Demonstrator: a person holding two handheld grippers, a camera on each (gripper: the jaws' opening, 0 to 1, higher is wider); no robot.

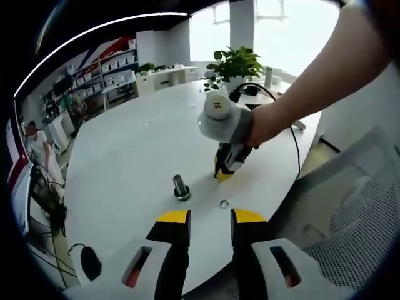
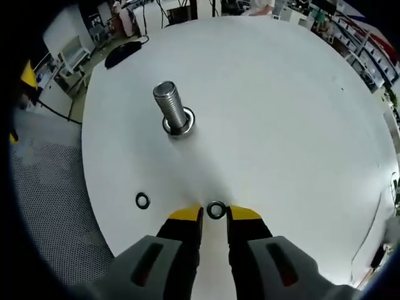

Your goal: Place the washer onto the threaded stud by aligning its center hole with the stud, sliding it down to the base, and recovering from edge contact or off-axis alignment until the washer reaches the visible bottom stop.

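White table (image 2: 281, 112) lies open around the stud (image 2: 173, 107); right tool (image 2: 215, 215) straddles a washer (image 2: 216, 209), jaws unclenched.

table (image 2: 281, 125): plain white
threaded stud (image 2: 170, 105): silver-grey metal
washer (image 2: 216, 209): dark ring with a pale metallic sheen
second washer (image 2: 142, 200): the same dark ring
right gripper (image 2: 214, 215): grey body, black jaws, yellow tips
left gripper (image 1: 210, 220): grey, black, yellow tips
plant (image 1: 235, 62): green leaves

In the left gripper view, near the upper middle of the frame, a round white cap (image 1: 218, 107) on the right gripper (image 1: 224, 172) carries the number 15.
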